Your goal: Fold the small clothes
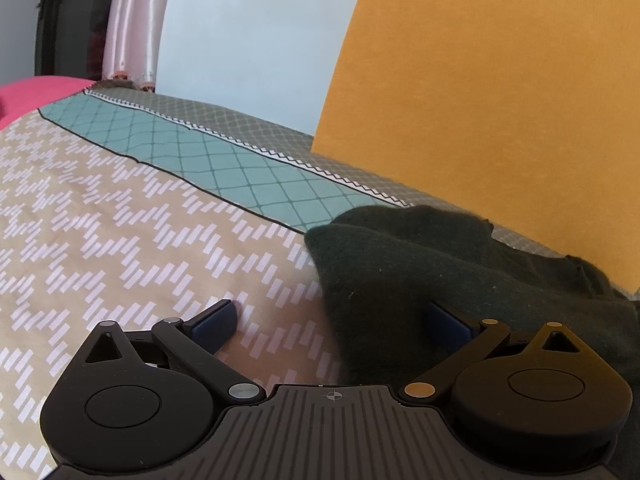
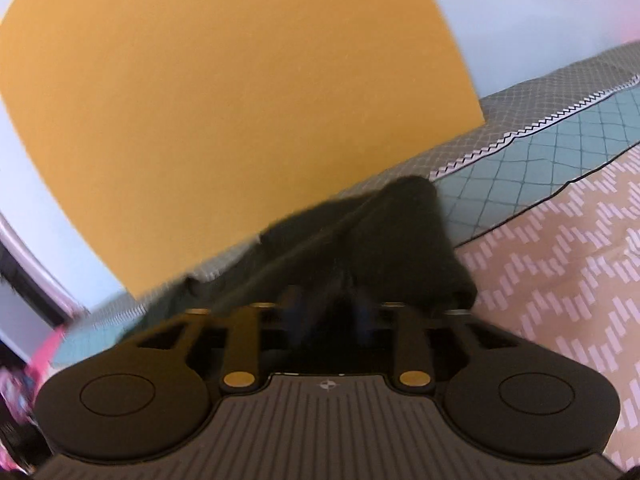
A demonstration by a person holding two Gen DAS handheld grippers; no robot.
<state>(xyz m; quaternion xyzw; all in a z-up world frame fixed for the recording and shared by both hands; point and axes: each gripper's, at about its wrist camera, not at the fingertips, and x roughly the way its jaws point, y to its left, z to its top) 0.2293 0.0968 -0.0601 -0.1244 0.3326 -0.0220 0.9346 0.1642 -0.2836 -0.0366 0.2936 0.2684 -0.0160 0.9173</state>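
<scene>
A small dark green, fuzzy garment [image 1: 420,272] lies bunched on the patterned bedspread [image 1: 120,220], near the bed's far edge. My left gripper [image 1: 332,324] is open and low over the bed; its left finger is over bare bedspread, its right finger rests on the garment's near left part. In the right wrist view, my right gripper [image 2: 328,312] is shut on a fold of the same garment [image 2: 384,240], which rises from the jaws in a ridge. The view is blurred.
A large orange panel [image 1: 500,100] stands against the pale blue wall just behind the bed. A pink cloth [image 1: 36,92] lies at the far left of the bed. A pink curtain [image 1: 136,20] hangs beyond it.
</scene>
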